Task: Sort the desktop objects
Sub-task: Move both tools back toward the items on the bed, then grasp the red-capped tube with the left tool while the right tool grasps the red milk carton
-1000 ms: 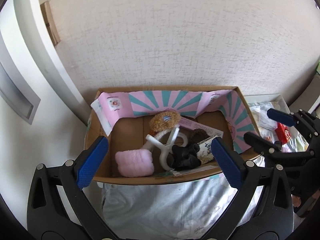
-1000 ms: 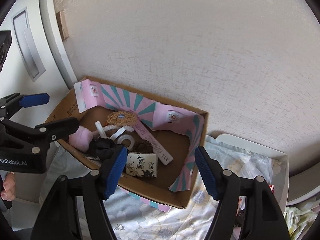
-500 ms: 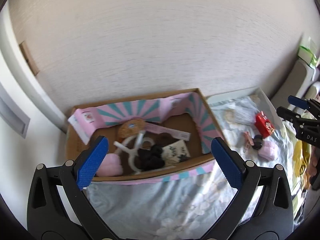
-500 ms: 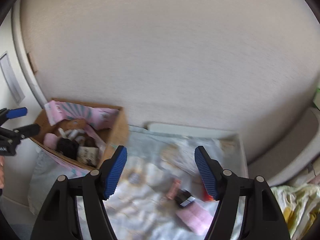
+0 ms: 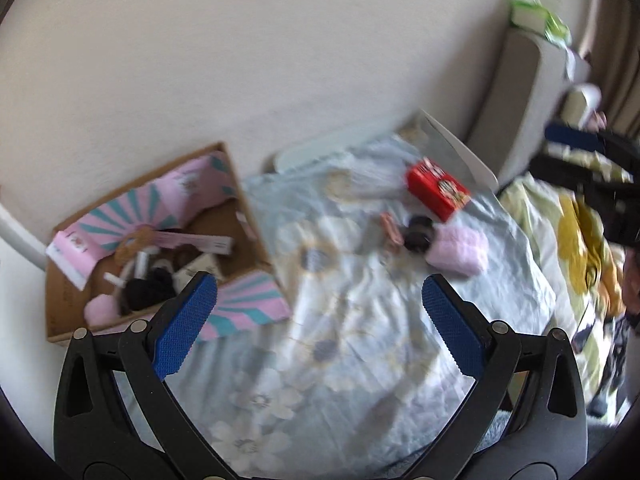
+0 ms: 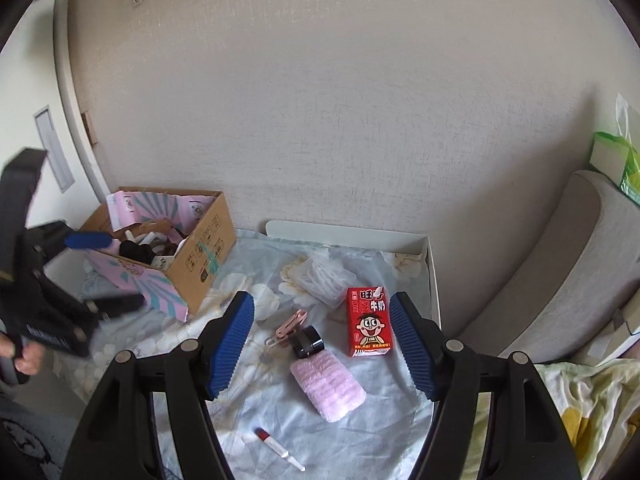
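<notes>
Grippers both wide open, nothing held. Right gripper [image 6: 322, 346] hangs over the flowered cloth [image 6: 248, 396], angled down at a loose cluster; likely lined up for the next pick. Between its pads in that view: black jar [image 6: 306, 342], pink clip [image 6: 290, 327] just left of the jar, pink pad [image 6: 328, 386] touching or almost touching the jar below it, red carton [image 6: 369, 322] lying flat, face up, close to the right pad. Clear packet [image 6: 324, 278] farther back, near the white tray [image 6: 434, 280] rim. Pen [image 6: 278, 449] lies apart, nearest the camera. Left gripper [image 5: 318, 326] sits lower left over bare cloth, box [image 5: 60, 312] beyond its left pad, the same cluster well ahead to the right; left view blurred, so small items there are hard to name. Box [image 6: 202, 256] stands against the wall at the cloth's left edge, lined with pink-teal paper [image 6: 160, 284], already holding mixed items: looks like the sorting bin. Right gripper is the nearer one to the remaining pieces.
</notes>
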